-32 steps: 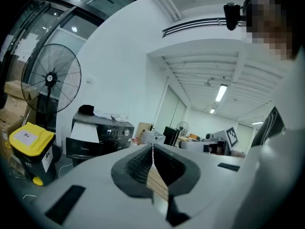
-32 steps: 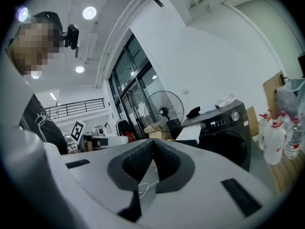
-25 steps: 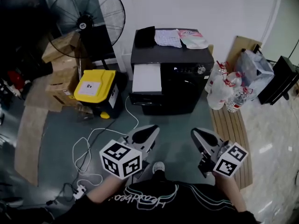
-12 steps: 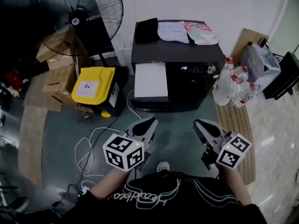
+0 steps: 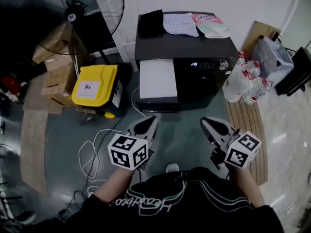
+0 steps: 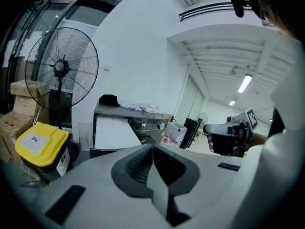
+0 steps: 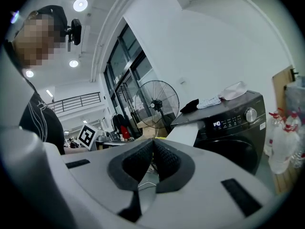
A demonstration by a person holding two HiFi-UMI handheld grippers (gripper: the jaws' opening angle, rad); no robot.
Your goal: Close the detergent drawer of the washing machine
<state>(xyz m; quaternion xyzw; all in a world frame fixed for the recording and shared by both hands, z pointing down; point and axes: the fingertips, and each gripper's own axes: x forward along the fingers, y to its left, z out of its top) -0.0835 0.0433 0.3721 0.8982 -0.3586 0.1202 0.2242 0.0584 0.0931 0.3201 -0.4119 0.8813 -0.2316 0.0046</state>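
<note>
The dark washing machine stands against the white wall, its white detergent drawer pulled far out at its left front. My left gripper and right gripper hover side by side over the floor, short of the machine and touching nothing. In the left gripper view the left gripper is shut and empty, with the drawer ahead. In the right gripper view the right gripper is likewise shut and empty, and the drawer juts from the machine.
A yellow-lidded box, cardboard boxes and a standing fan crowd the machine's left. Water bottles and a wooden board lie to its right. A white cable loops on the floor. Cloths lie on top.
The machine and its drawer have grown larger and nearer in the head view as the person steps toward them. Both grippers stay shut, held in front of the body.
</note>
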